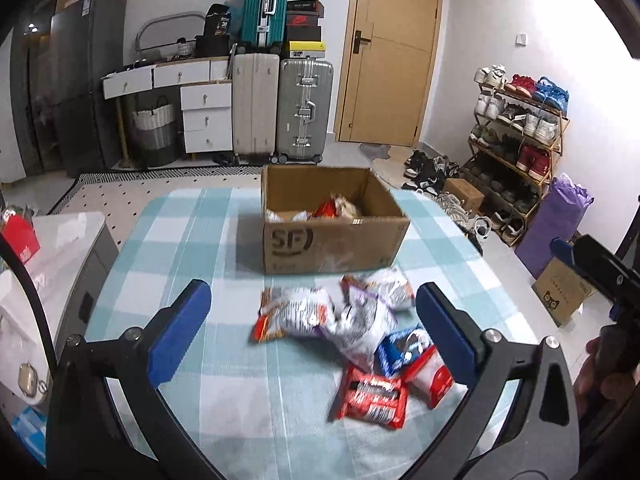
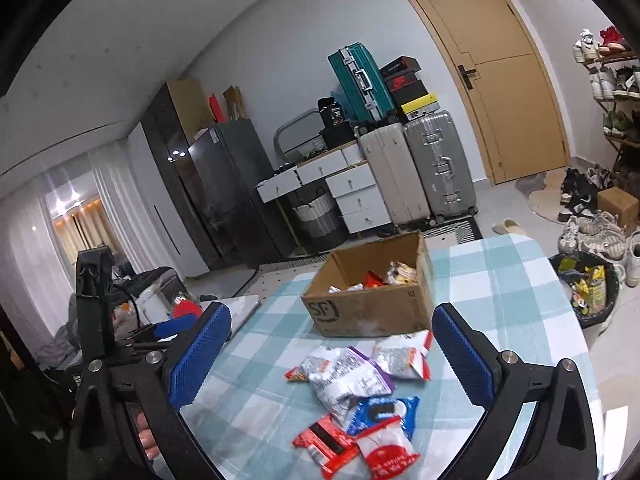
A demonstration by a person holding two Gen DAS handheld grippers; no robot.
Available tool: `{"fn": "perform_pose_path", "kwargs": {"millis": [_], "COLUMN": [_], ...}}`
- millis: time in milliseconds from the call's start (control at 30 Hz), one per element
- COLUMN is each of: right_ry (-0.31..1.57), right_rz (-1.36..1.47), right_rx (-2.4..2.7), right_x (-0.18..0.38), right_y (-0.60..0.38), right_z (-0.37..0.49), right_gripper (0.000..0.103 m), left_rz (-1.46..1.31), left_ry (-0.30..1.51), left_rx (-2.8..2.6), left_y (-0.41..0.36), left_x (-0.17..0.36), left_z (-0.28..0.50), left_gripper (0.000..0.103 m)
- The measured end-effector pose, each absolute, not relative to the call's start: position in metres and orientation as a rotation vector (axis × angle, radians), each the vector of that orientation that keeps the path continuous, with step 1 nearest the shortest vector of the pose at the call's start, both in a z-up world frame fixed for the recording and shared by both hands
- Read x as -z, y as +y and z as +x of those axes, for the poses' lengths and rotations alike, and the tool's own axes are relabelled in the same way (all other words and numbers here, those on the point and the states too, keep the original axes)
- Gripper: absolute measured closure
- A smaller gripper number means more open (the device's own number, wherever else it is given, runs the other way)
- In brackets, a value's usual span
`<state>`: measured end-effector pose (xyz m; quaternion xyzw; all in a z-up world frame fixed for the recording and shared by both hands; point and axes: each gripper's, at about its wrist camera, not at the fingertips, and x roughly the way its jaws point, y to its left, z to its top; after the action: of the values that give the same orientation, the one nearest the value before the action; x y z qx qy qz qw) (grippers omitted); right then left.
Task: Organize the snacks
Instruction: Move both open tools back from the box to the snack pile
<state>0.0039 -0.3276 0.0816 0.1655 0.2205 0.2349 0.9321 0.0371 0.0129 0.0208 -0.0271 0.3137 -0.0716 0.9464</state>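
An open cardboard box (image 1: 336,240) marked SF stands on the checked tablecloth and holds several snack packs (image 1: 332,208). In front of it lies a pile of loose snack packs (image 1: 352,332): white-and-orange, purple-edged, blue, red. My left gripper (image 1: 314,332) is open and empty, held above the near side of the pile. In the right wrist view the box (image 2: 372,304) and pile (image 2: 360,396) show too. My right gripper (image 2: 332,356) is open and empty above the pile. The right gripper also shows at the right edge of the left wrist view (image 1: 596,264).
The table's teal checked cloth (image 1: 192,264) ends at a rounded edge. A grey side unit (image 1: 60,256) stands left. Suitcases (image 1: 280,112), drawers, a door and a shoe rack (image 1: 516,136) lie beyond. A black bin (image 2: 588,288) with wrappers sits on the floor right.
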Motion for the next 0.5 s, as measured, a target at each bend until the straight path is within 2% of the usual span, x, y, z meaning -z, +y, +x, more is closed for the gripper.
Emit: {"fn": "perform_pose_path", "kwargs": {"millis": [500], "right_ry": [0.635], "right_rz": [0.325], "right_rx": [-0.467], "right_x": [0.002], "right_y": [-0.328], "right_z": [-0.009], "right_gripper": [0.001], "left_rz": [-0.027], "left_ry": [0.666], "left_rx": [0.130], "left_y": [0.020], "left_x": [0.078], "left_z": [0.020], "left_gripper": [0.001]}}
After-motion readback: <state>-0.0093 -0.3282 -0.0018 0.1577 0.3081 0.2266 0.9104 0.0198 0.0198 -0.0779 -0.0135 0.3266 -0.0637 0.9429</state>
